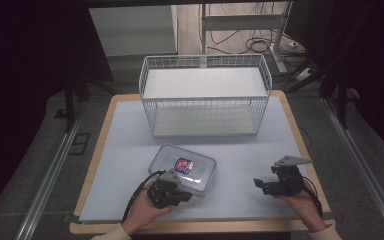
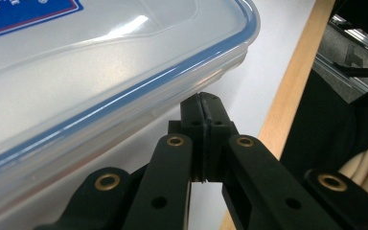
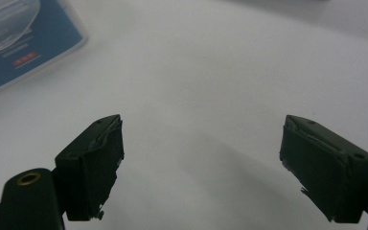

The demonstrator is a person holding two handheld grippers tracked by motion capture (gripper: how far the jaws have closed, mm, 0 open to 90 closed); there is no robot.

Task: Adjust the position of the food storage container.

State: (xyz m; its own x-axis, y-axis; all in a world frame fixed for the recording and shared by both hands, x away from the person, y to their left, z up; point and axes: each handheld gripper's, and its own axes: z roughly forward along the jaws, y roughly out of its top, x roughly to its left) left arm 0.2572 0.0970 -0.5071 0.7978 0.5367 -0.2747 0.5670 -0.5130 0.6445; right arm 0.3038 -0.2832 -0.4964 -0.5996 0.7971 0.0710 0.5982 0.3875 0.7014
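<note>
On the counter (image 1: pixel 130 150), my clenched left claw (image 1: pixel 184 195) nudges the label-bearing (unreadable) container (image 1: pixel 182 167); my right claw (image 1: pixel 258 184) gapes, released.

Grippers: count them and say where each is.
2. The left gripper, shut, is at the container's near edge; the right gripper, open, is over the mat.

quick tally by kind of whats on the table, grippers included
clear plastic food container with blue-trimmed lid: 1
white wire basket: 1
handheld grippers: 2, the left gripper and the right gripper
total: 4
</note>
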